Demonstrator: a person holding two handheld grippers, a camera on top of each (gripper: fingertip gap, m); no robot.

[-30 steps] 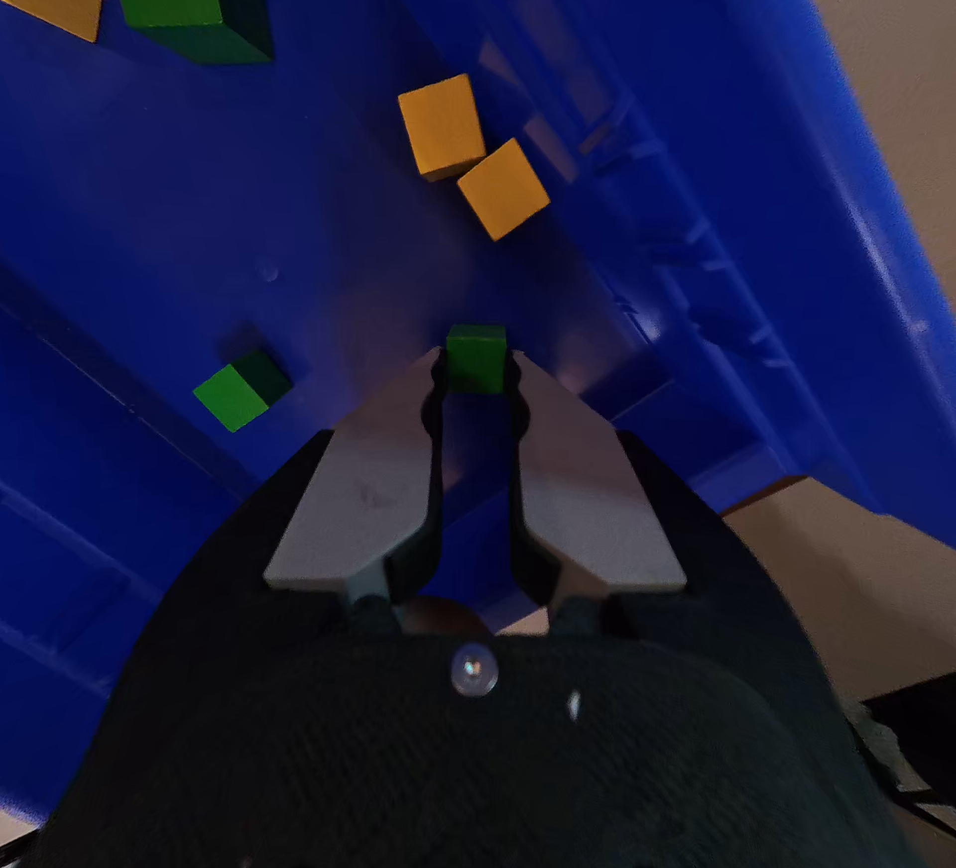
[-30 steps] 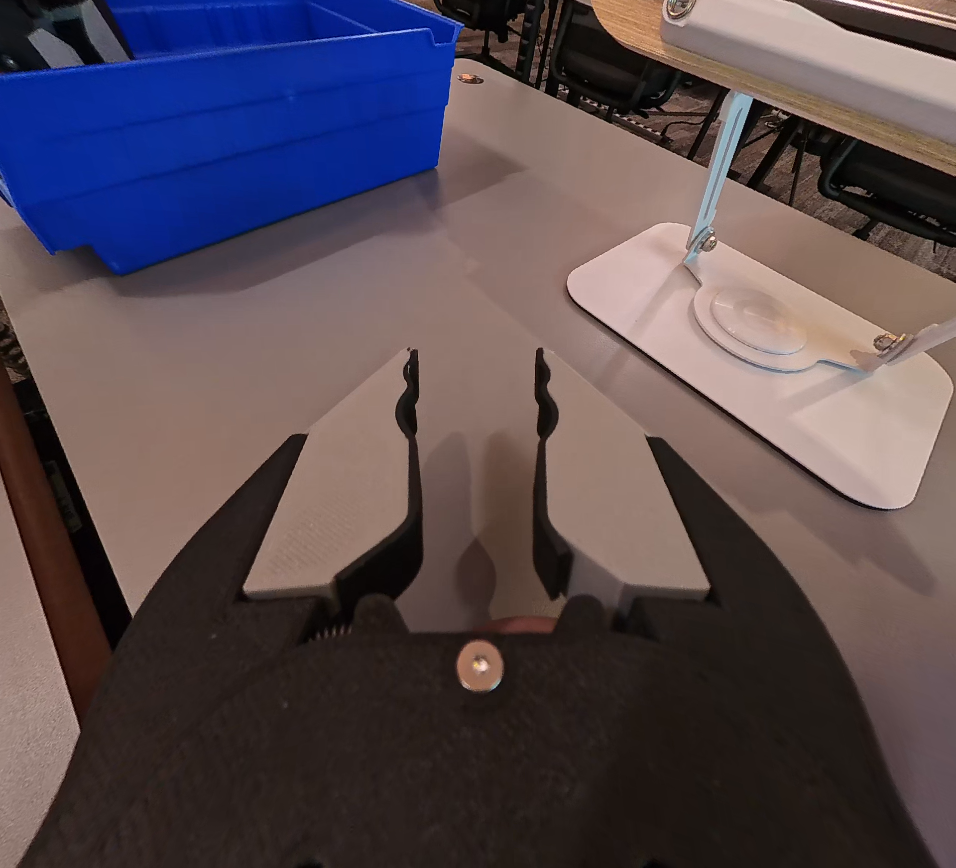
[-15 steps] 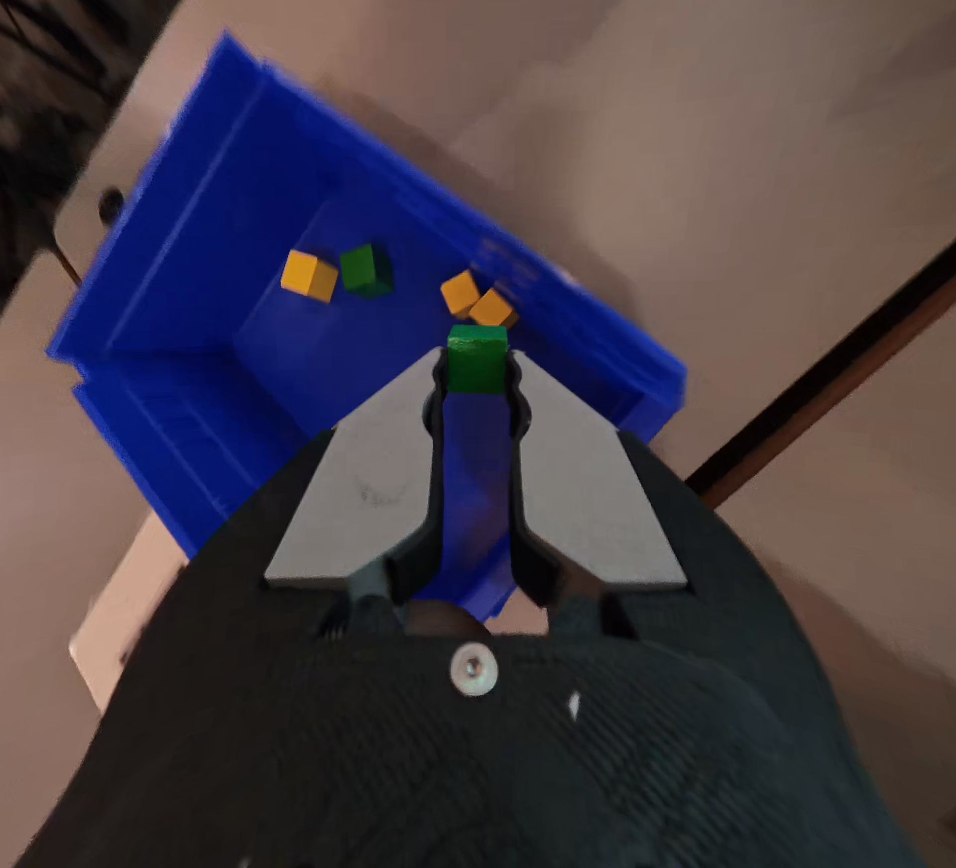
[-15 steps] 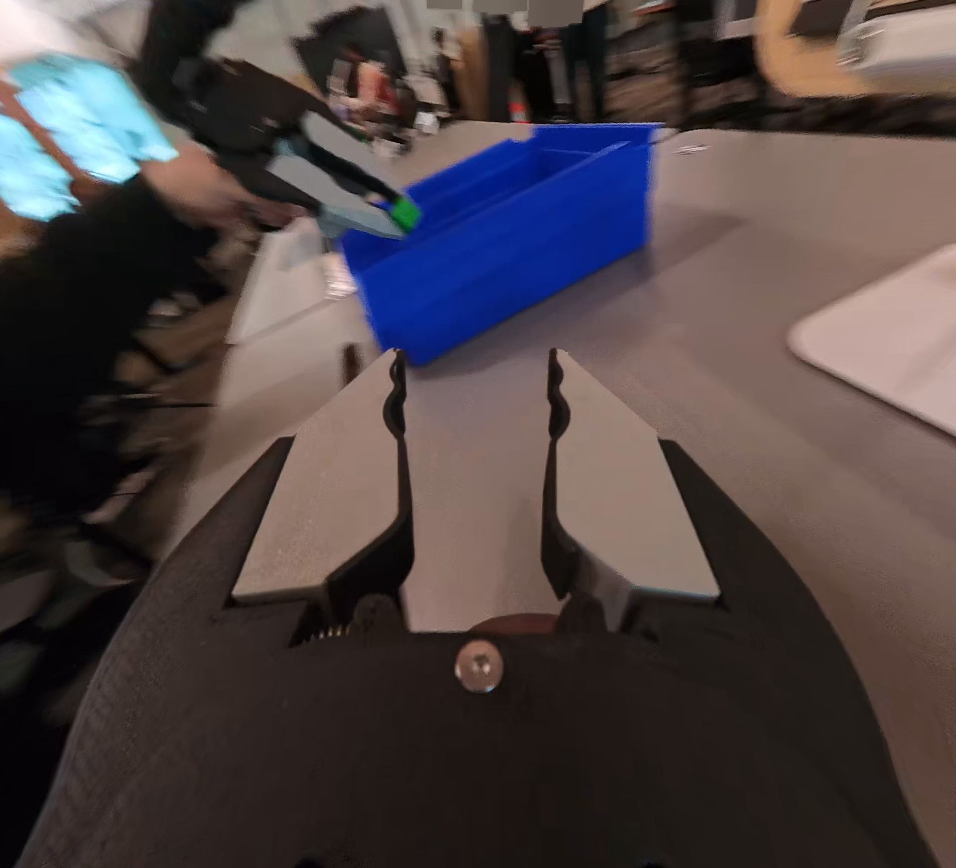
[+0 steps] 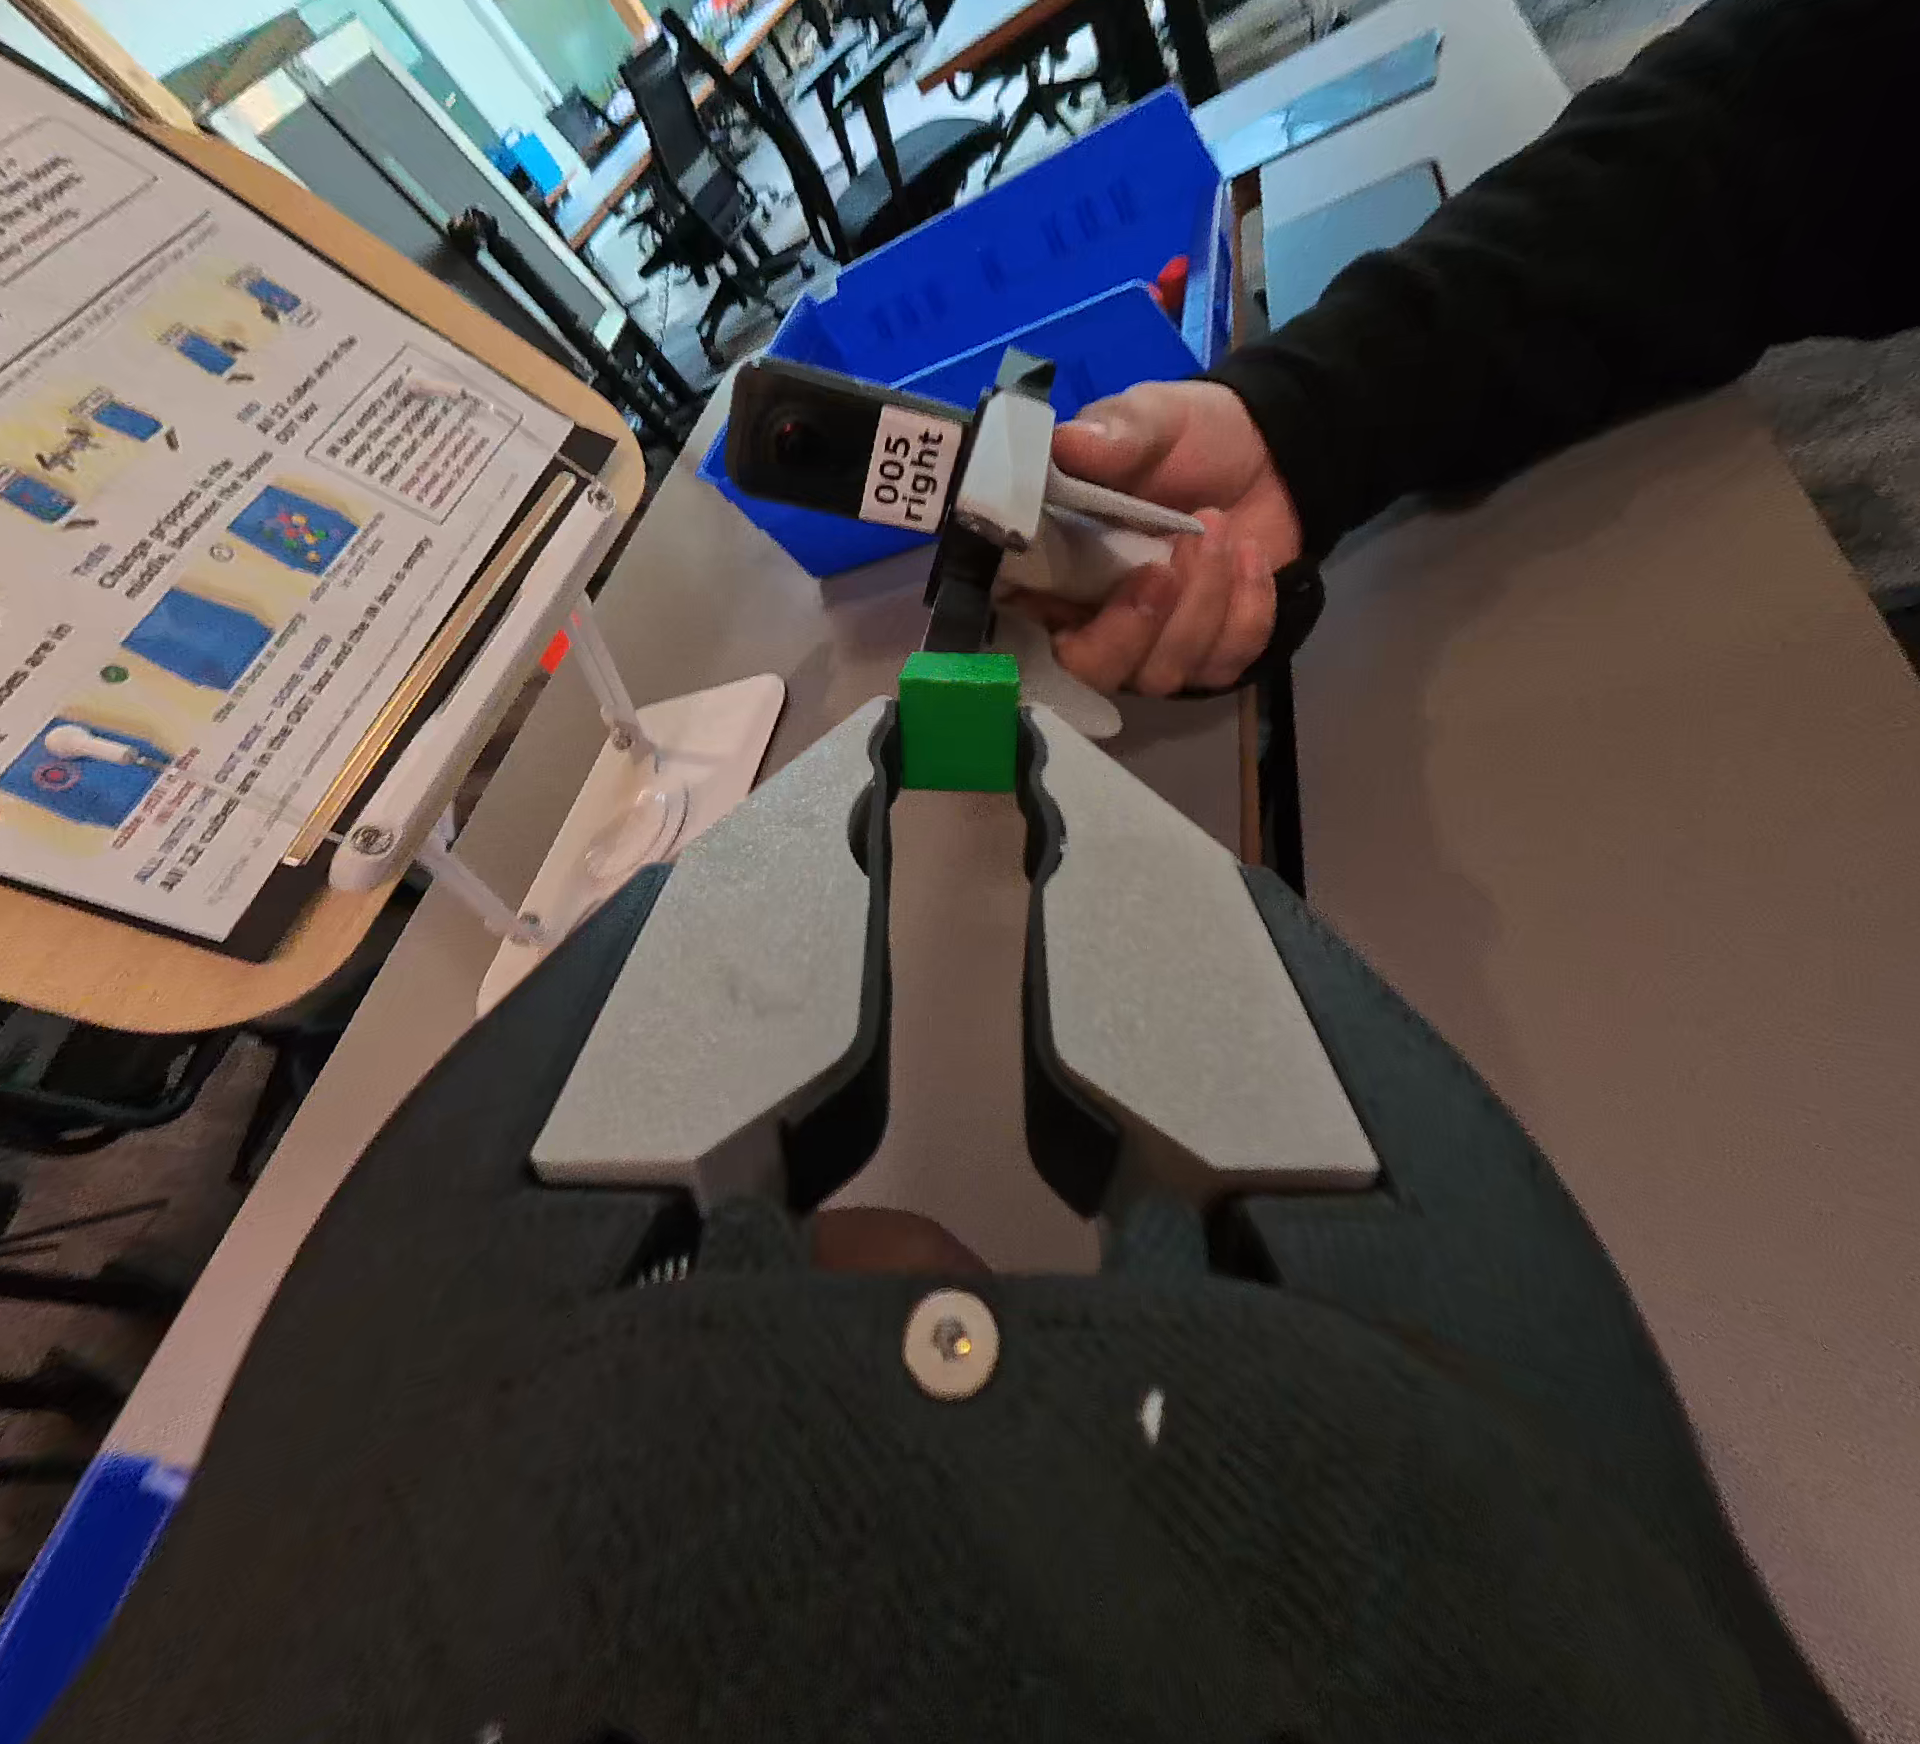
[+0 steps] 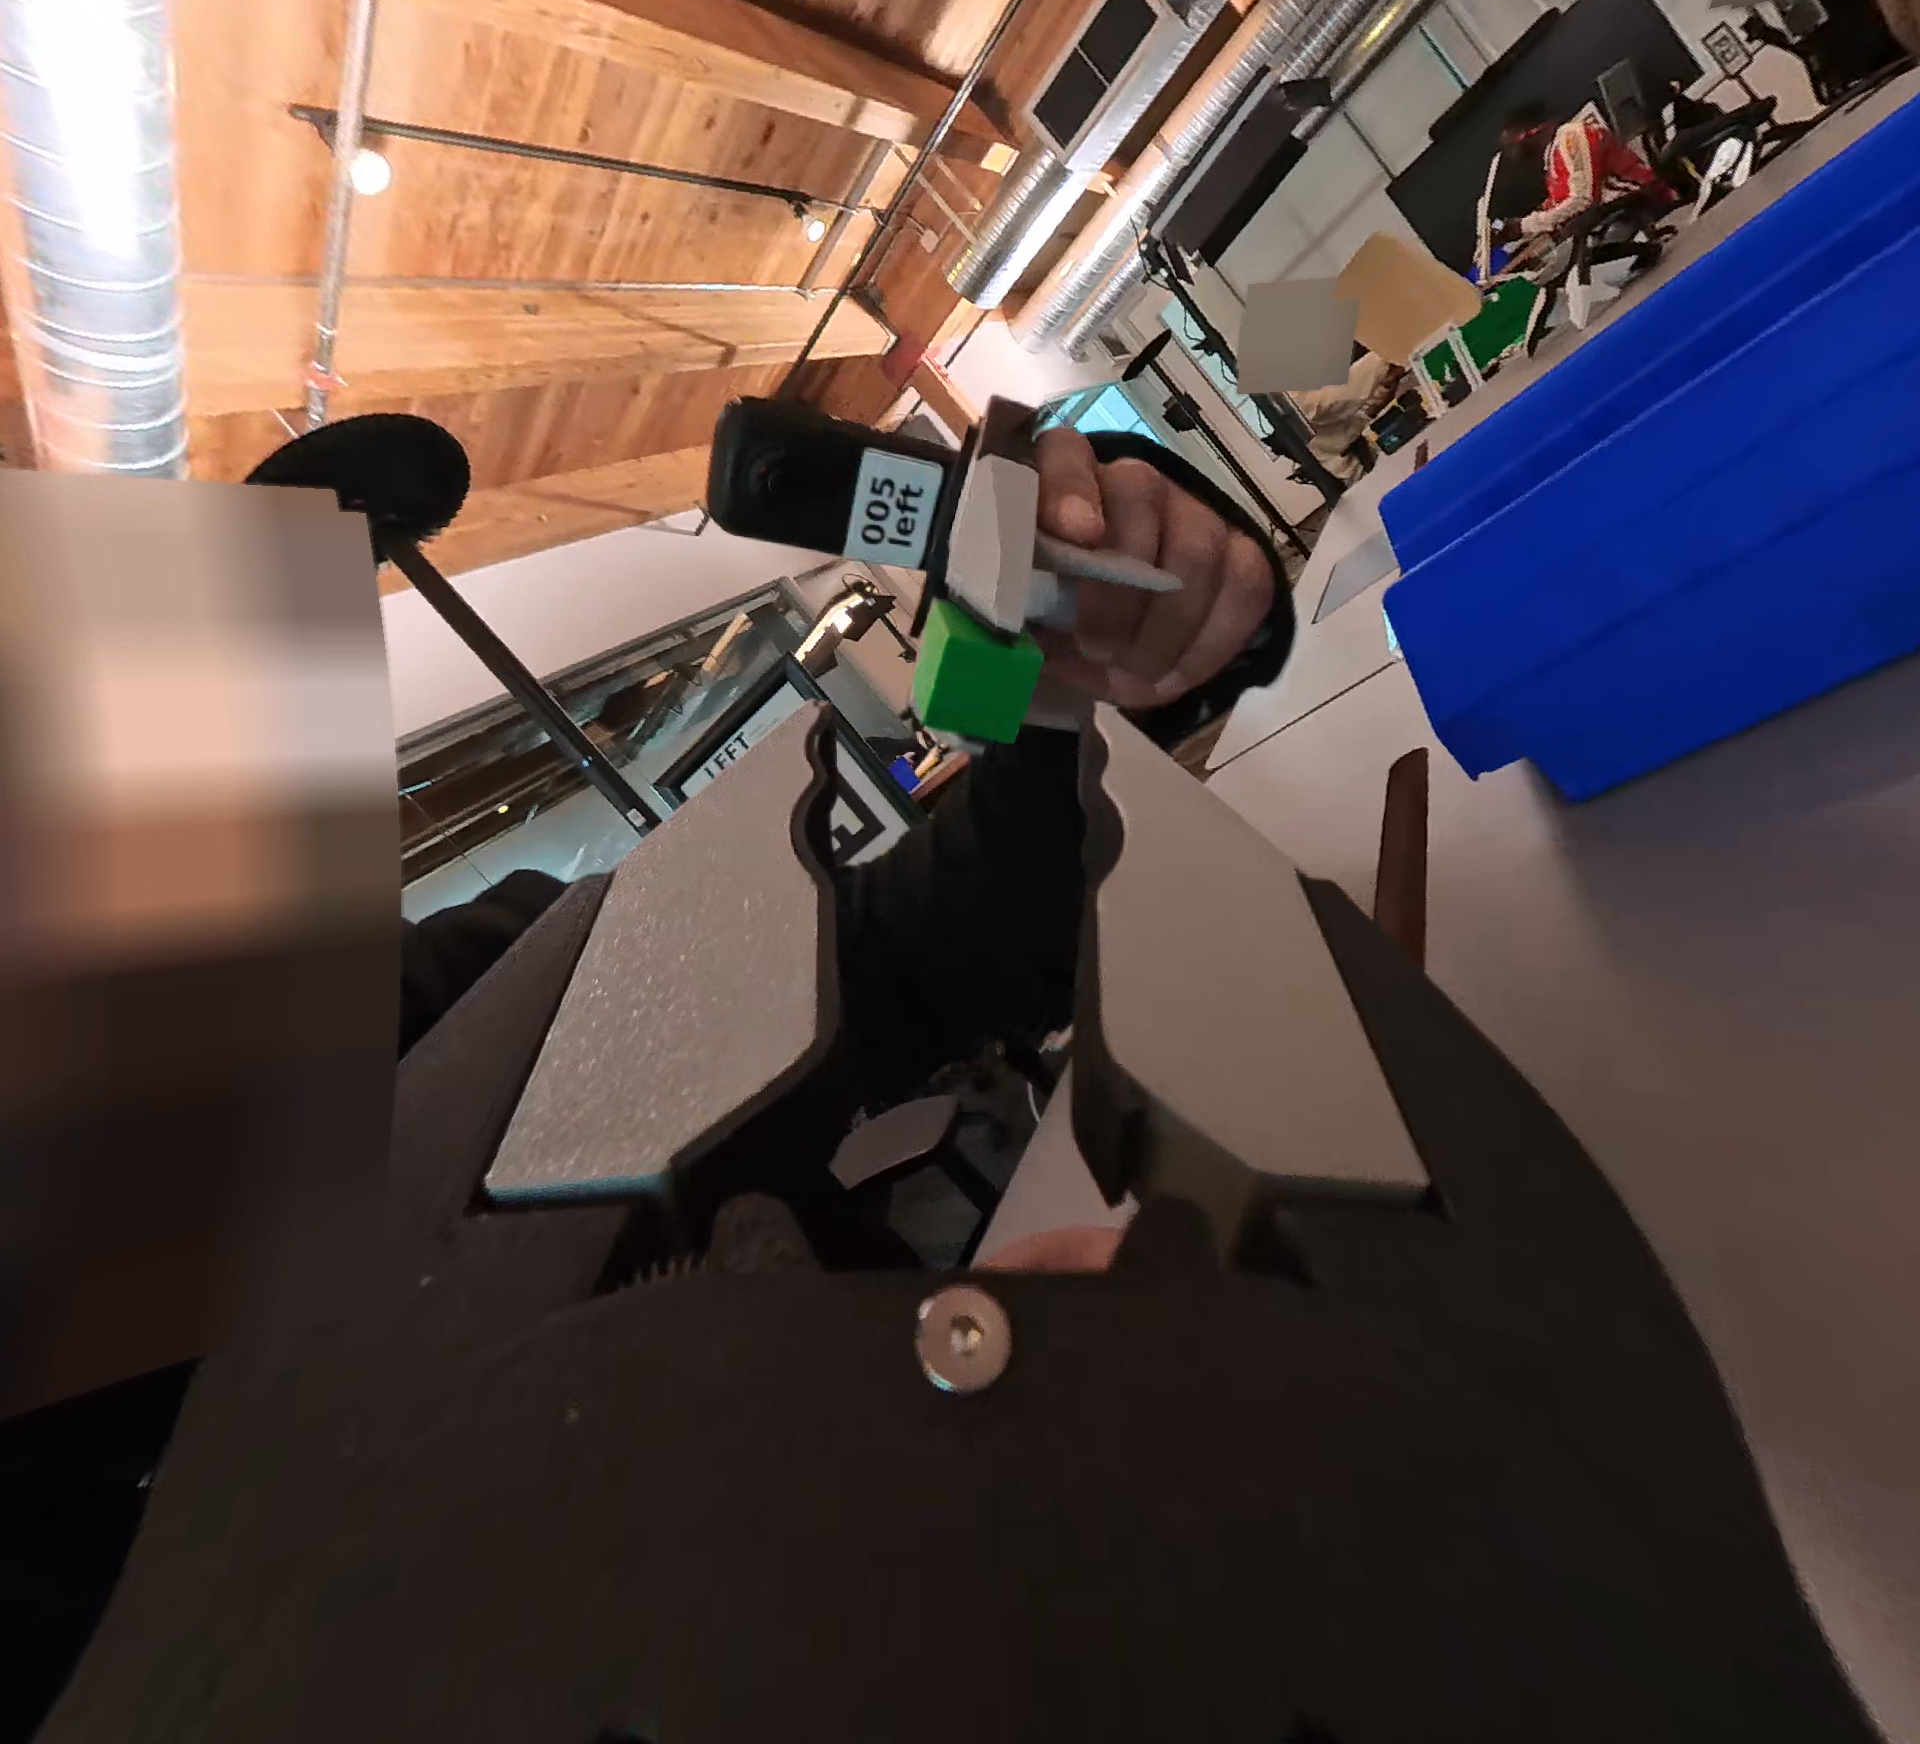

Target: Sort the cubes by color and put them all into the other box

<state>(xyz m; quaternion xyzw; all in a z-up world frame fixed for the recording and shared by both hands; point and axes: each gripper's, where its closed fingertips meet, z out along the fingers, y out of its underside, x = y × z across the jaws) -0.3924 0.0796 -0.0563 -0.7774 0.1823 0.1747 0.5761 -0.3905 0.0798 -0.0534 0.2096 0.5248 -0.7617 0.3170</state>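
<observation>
The grey worktop now fills my left view where, a second ago, I was looking down into a blue box with yellow and green cubes on its floor. That means I have lifted clear of that box and swung toward the middle, so the pick is done and the carry is under way.

The other blue box stands at the far end of the worktop, behind my right hand; something red peeks over its rim, too small to name. In the right view a blue box lies off to the side. To one side of the worktop stands a tilted instruction board on a white stand.

My right tool has turned to face the left one. It is spread wide with nothing between its fingers, much as it was a second ago.

My left tool is closed down to the width of the green cube and pinches it at the very fingertips, above the worktop and between the two boxes. The right tool's tips sit just beyond the cube, so I judge a hand-over is next, or else a straight carry to the far box.
</observation>
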